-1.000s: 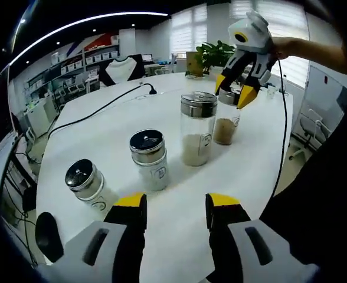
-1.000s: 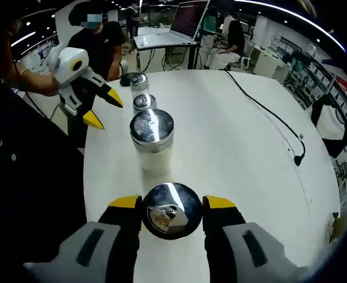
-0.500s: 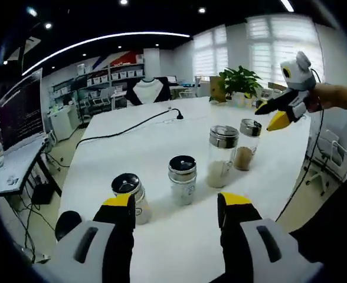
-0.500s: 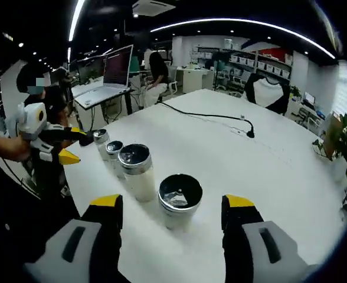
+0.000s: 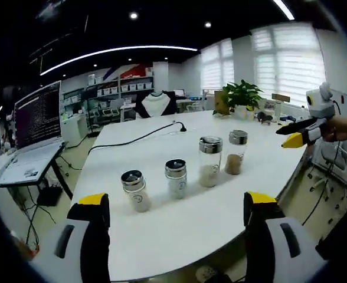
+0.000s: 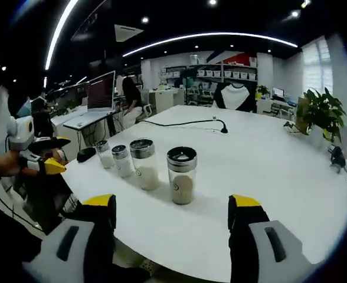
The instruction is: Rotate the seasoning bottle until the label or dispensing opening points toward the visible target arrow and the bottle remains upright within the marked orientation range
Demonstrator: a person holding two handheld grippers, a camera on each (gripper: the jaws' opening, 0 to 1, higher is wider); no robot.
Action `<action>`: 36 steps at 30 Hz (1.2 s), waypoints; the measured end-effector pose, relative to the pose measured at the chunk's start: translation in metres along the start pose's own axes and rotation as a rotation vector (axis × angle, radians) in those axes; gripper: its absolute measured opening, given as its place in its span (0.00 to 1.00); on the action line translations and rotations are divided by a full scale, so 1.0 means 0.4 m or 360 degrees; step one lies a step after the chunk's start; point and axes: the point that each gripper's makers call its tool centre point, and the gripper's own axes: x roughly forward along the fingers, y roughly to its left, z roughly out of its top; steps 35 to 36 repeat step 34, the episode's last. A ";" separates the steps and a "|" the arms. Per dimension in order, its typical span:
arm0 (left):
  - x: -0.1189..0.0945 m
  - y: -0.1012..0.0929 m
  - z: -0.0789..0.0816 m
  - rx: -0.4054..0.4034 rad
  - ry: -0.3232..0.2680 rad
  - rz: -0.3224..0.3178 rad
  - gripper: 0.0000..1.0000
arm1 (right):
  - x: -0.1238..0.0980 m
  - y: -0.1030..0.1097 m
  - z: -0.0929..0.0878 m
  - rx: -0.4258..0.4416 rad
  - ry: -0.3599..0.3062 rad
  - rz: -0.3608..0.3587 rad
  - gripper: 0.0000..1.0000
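Four glass seasoning bottles with metal lids stand upright in a row on the white table [image 5: 161, 236]. From the left gripper view they run from a short bottle [image 5: 134, 190] past a second [image 5: 176, 177] and a tall one [image 5: 209, 161] to the brown-filled bottle [image 5: 236, 151]. My left gripper [image 5: 176, 201] is open, back from the table's edge. My right gripper [image 6: 171, 202] is open too, well short of the brown-filled bottle [image 6: 181, 175], which is nearest it. A hand holds the right gripper [image 5: 303, 132] off the row's far end. The left gripper [image 6: 35, 158] hangs beside the table.
A black cable [image 5: 132, 138] crosses the table behind the bottles. A potted plant [image 5: 241, 94] stands at the far end. A laptop [image 5: 38, 118] sits on a side desk. A small dark object [image 6: 86, 154] lies near the row's end. A person [image 6: 129, 101] is at a desk behind.
Both grippers have drawn back from the bottles and opened wider. The right gripper, whose jaws stood around the brown-filled bottle's lid, is now clear of it. The bottles stay in their row.
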 end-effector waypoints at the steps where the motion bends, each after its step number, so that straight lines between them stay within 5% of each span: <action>1: -0.007 -0.003 -0.001 -0.0007 0.0002 0.0003 1.00 | -0.002 0.010 -0.008 0.0023 0.0003 0.0009 0.79; 12: -0.035 0.022 -0.005 -0.0144 -0.0049 0.0050 1.00 | 0.017 0.107 -0.061 0.0149 -0.0064 0.0045 0.83; 14: -0.028 0.028 -0.024 -0.0186 -0.0015 0.0045 1.00 | 0.027 0.112 -0.069 0.0153 -0.0062 0.0033 0.83; 15: -0.029 0.029 -0.048 -0.0221 0.0082 0.0031 1.00 | 0.029 0.109 -0.087 0.0216 0.0005 -0.0013 0.83; 19: -0.023 0.044 -0.039 -0.0196 0.0042 0.0022 1.00 | 0.041 0.114 -0.087 0.0207 0.0011 -0.0015 0.79; 22: -0.010 0.056 -0.066 -0.0203 0.0117 -0.0008 1.00 | 0.042 0.116 -0.087 0.0213 0.0019 -0.0038 0.78; 26: 0.002 0.069 -0.061 -0.0193 0.0080 -0.0006 0.98 | 0.048 0.117 -0.086 0.0149 0.0036 -0.0018 0.78; 28: 0.000 0.061 -0.075 -0.0197 0.0149 -0.0022 0.97 | 0.040 0.113 -0.085 0.0210 0.0054 -0.0030 0.78; 36: 0.005 0.055 -0.096 -0.0207 0.0155 -0.0033 0.96 | 0.034 0.110 -0.077 0.0195 0.0039 -0.0041 0.76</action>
